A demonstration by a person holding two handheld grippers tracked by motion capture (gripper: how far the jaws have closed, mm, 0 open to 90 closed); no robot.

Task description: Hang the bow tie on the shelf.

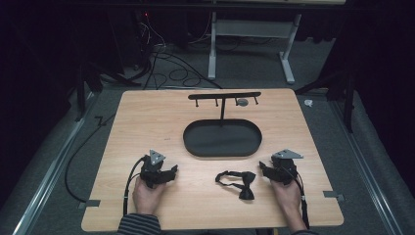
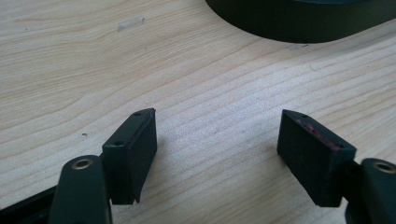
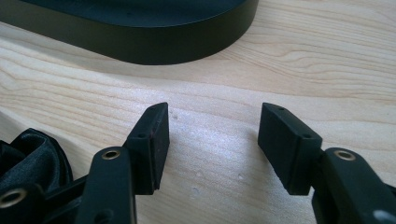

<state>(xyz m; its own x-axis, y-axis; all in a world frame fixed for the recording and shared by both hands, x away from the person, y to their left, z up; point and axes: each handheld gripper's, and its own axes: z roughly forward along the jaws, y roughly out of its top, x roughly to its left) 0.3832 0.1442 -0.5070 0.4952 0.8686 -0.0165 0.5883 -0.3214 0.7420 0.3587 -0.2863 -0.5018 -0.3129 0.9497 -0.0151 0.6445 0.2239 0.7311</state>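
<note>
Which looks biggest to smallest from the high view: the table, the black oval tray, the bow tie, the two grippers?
1. Table
2. Oval tray
3. Bow tie, left gripper and right gripper: they look much alike, so no ranking among them.

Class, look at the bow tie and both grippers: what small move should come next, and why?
Probably shift the right gripper left to the bow tie. Its fingers are open and empty, the tie lies loose on the table beside it, and the left gripper is farther off.
</note>
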